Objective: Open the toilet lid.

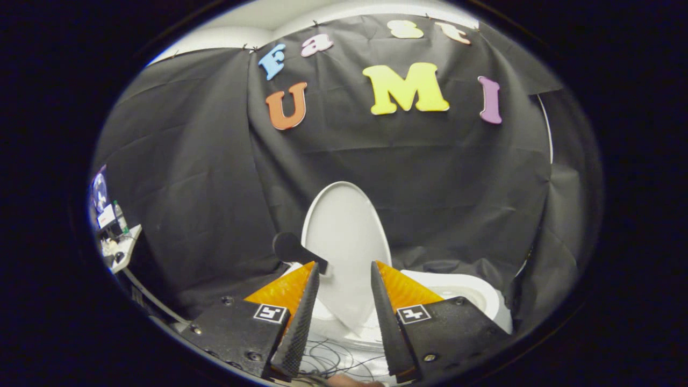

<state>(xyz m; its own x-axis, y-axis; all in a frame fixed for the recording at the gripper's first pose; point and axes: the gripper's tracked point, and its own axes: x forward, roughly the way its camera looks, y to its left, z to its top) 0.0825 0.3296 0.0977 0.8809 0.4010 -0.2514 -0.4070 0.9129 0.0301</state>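
The white toilet lid (344, 236) stands raised, nearly upright, against the black cloth wall. A black knob-like handle (293, 248) sticks out from its left edge, just above my left fingertip. The white toilet bowl and seat (467, 290) show behind my right finger. My gripper (345, 266) is open, and the lid's inner face shows through the gap just ahead of the fingertips. Neither finger visibly presses on the lid.
Black cloth hangs all around behind the toilet. A small table (126, 247) with a bottle and other items stands off to the left. Thin cables (328, 361) lie on the floor under the fingers.
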